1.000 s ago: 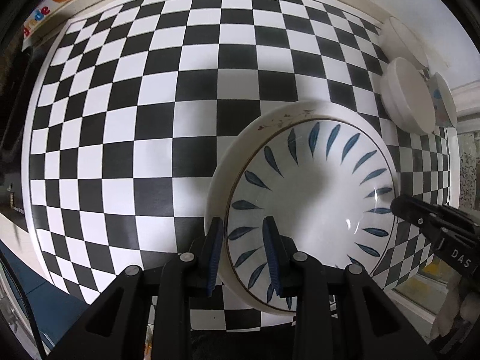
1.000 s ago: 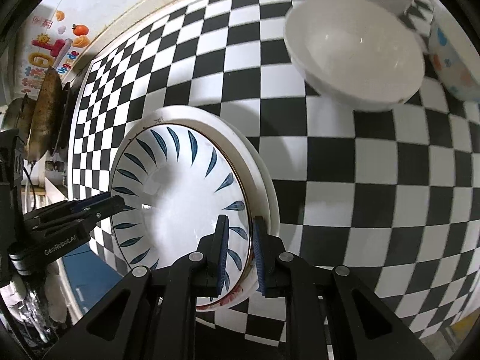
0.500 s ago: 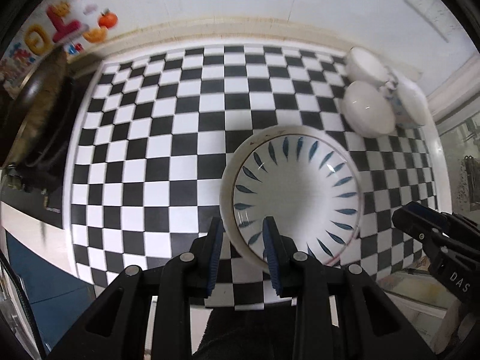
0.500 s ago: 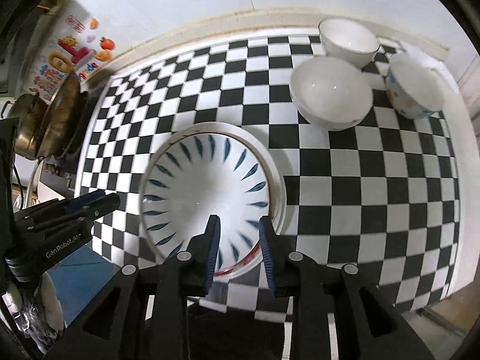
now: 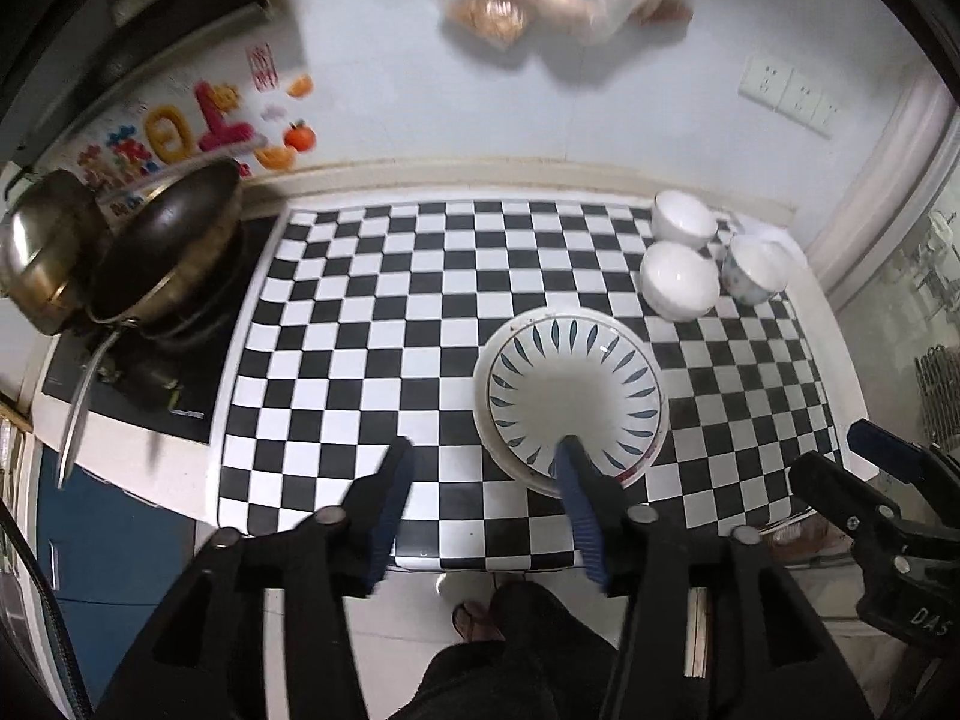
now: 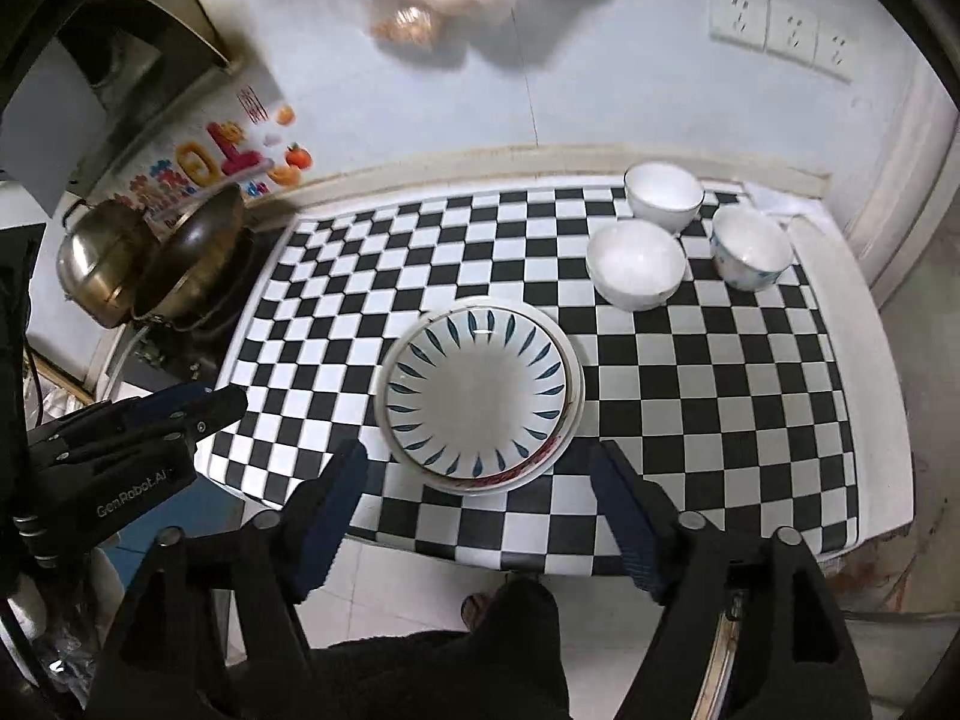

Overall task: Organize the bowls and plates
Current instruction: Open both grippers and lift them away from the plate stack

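Checkered tabletop [image 6: 720, 396] mostly bare, dishes gathered toward centre and far right corner. Largest item: leaf-patterned plate [image 6: 477, 399] seated on top of a plain white plate [image 6: 575, 381], stack sitting near the front-middle of the table, a red smear showing along the lower plate's near rim. Plates look done, judged from the nested stack. Bowls not stacked yet: plain white bowl [image 6: 637, 264] nearest the plates, second white bowl [image 6: 663, 195] behind it by the wall, blue-patterned bowl [image 6: 750, 249] to the right; all three upright, close together but separate, each on the cloth. Likely remaining: nesting or lining up those three. Wok [image 6: 192, 252] and steel pot [image 6: 102, 258] off to the left on the stove, not part of the job. Right gripper [image 6: 477, 510] raised above the front edge, jaws opening, spread wide, nothing between the pads. Left gripper [image 5: 486, 498] also above the front edge, jaws opening, partly spread, empty; one finger overlaps the plate rim in view only, no contact visible.
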`<state>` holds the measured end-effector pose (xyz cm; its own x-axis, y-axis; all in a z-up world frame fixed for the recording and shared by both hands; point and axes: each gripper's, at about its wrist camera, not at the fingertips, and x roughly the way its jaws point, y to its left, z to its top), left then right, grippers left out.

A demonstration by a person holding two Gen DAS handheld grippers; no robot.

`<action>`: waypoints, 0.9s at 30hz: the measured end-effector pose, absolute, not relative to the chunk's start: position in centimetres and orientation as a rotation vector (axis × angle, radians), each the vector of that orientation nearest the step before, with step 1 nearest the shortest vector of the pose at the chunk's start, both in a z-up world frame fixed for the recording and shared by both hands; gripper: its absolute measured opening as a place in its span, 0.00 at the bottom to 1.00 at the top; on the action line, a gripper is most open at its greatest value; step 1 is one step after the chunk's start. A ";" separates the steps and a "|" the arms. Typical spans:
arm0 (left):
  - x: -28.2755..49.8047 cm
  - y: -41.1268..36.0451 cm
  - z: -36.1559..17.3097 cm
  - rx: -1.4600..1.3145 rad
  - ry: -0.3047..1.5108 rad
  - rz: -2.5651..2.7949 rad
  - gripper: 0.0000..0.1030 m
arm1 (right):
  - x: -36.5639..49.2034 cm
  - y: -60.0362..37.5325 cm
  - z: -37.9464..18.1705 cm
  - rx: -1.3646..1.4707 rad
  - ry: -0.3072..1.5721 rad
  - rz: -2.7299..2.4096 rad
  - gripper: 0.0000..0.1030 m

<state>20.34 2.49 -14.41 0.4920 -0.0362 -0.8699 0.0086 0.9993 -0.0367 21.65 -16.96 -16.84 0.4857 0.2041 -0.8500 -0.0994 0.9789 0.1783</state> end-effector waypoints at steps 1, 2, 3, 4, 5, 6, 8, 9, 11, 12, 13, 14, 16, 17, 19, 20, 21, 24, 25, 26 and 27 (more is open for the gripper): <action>19.9 2.6 -14.1 -0.031 1.044 -0.025 0.51 | 21.1 -17.0 -16.4 0.114 1.038 0.183 0.81; 19.4 2.7 -13.7 -0.031 1.030 -0.021 0.51 | 20.5 -17.1 -15.8 0.119 1.026 0.180 0.82; 19.0 2.7 -13.4 -0.029 1.019 -0.019 0.52 | 20.0 -17.2 -15.3 0.125 1.015 0.175 0.82; 18.5 2.7 -13.0 -0.028 1.011 -0.021 0.52 | 19.5 -17.3 -14.9 0.128 1.005 0.170 0.83; 18.1 2.7 -12.8 -0.031 1.007 -0.023 0.52 | 18.9 -17.4 -14.3 0.126 0.992 0.163 0.83; 17.6 2.7 -12.6 -0.037 1.004 -0.029 0.52 | 18.4 -17.4 -13.9 0.125 0.983 0.158 0.83; 16.8 2.5 -12.2 -0.040 1.000 -0.038 0.52 | 17.6 -17.5 -13.2 0.122 0.965 0.154 0.83; 16.6 2.4 -12.0 -0.039 0.998 -0.041 0.52 | 17.2 -17.5 -12.9 0.119 0.960 0.153 0.83; 15.9 2.1 -11.6 -0.029 0.987 -0.045 0.52 | 16.5 -17.5 -12.4 0.120 0.952 0.155 0.83; 15.5 2.0 -11.4 -0.024 0.979 -0.045 0.52 | 16.1 -17.4 -12.2 0.116 0.949 0.155 0.83; 15.2 1.9 -11.2 -0.022 0.976 -0.047 0.52 | 16.0 -17.4 -12.1 0.113 0.948 0.154 0.83; 15.1 1.8 -11.2 -0.022 0.975 -0.050 0.52 | 15.8 -17.4 -11.9 0.112 0.944 0.153 0.84; 14.8 1.9 -11.1 -0.024 0.977 -0.057 0.52 | 15.3 -17.4 -11.7 0.114 0.942 0.150 0.84; 14.7 1.9 -11.0 -0.026 0.978 -0.060 0.52 | 15.2 -17.5 -11.6 0.117 0.943 0.149 0.84; 14.5 1.9 -10.9 -0.028 0.980 -0.068 0.52 | 15.0 -17.7 -11.6 0.125 0.942 0.146 0.84; 14.5 1.8 -10.8 -0.028 0.980 -0.072 0.52 | 14.9 -17.9 -11.5 0.132 0.942 0.142 0.84; 14.6 1.8 -10.7 -0.028 0.977 -0.075 0.52 | 14.9 -18.1 -11.5 0.136 0.941 0.138 0.84; 15.3 1.3 -10.8 -0.027 0.976 -0.076 0.52 | 15.2 -19.3 -11.8 0.172 0.933 0.125 0.84; 15.6 1.2 -10.9 -0.028 0.979 -0.077 0.52 | 15.5 -19.7 -11.9 0.188 0.936 0.121 0.84; 16.1 1.0 -11.0 -0.031 0.984 -0.077 0.52 | 15.9 -20.4 -12.2 0.210 0.938 0.114 0.84; 16.6 0.8 -11.2 -0.033 0.988 -0.076 0.52 | 16.4 -21.1 -12.5 0.225 0.936 0.108 0.84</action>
<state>16.57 0.84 -11.15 0.5481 -0.0791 -0.8327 0.0492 0.9968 -0.0623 16.38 -21.06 -12.46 0.5899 0.1893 -0.7850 0.0050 0.9712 0.2381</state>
